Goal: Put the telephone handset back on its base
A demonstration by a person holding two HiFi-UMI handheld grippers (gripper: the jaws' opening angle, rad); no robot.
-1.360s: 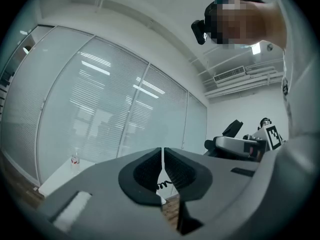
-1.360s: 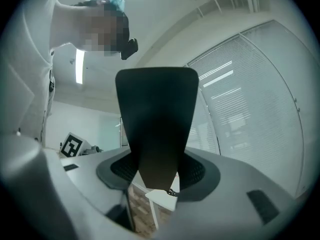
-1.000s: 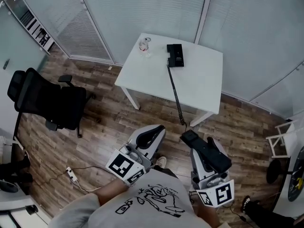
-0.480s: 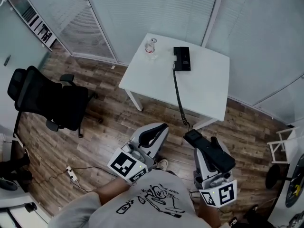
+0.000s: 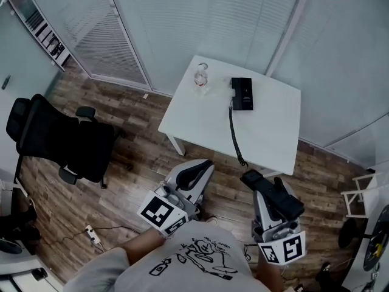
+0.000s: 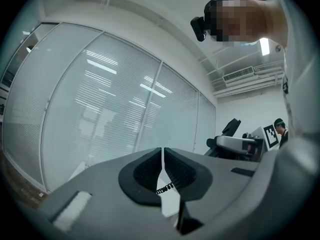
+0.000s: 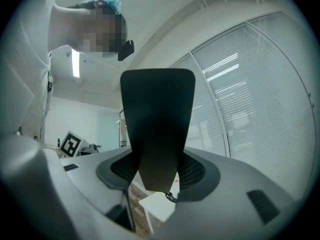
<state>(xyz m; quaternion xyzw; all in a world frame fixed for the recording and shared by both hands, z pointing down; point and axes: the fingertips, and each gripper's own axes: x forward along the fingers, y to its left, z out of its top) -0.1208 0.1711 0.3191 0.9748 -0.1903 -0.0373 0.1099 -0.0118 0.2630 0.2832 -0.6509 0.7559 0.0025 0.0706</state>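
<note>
Head view: which step is in hand here?
– The carry, I'd judge. The white tabletop (image 5: 267, 132) lies ahead with the telephone base (image 5: 242, 93) towards its far side. The handset (image 5: 271, 191) is off it, above the wood floor just short of the near edge, clamped in the right claw (image 5: 258, 190). The left claw (image 5: 203, 164) is clenched on nothing, its pads meeting.
And the next move?
– Probably bring the handset over the base, line it up lengthwise with the cradle, lower it, then let go. The coiled cord (image 5: 234, 132) trails off the tabletop's edge towards the handset, so it could snag or drag the base.
Count things, biggest down?
– One tabletop, one black office chair (image 5: 61, 142), two claws, one base, one handset, one cord, one glass (image 5: 202, 78) near the base
</note>
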